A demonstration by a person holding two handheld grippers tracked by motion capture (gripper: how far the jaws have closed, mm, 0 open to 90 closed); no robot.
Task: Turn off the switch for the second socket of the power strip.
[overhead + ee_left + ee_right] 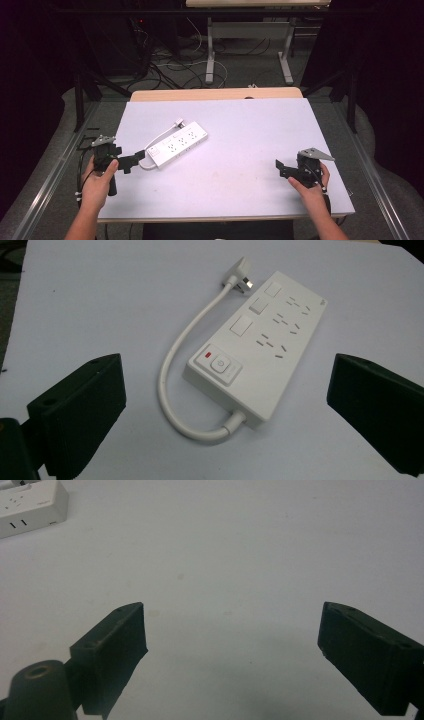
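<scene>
One white power strip [178, 144] is lying toward the counter's [260, 130] left edge, its short cord [172, 375] looping beside it. Two claws are hovering wide apart: left claw [131, 161] just beside the strip, right claw [282, 168] near the right edge, both holding nothing.

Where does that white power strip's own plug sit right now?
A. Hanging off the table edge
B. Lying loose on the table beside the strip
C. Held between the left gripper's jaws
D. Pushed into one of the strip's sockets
B: the plug lies on the table by the far end of the power strip, its cord looping back to the near end.
</scene>
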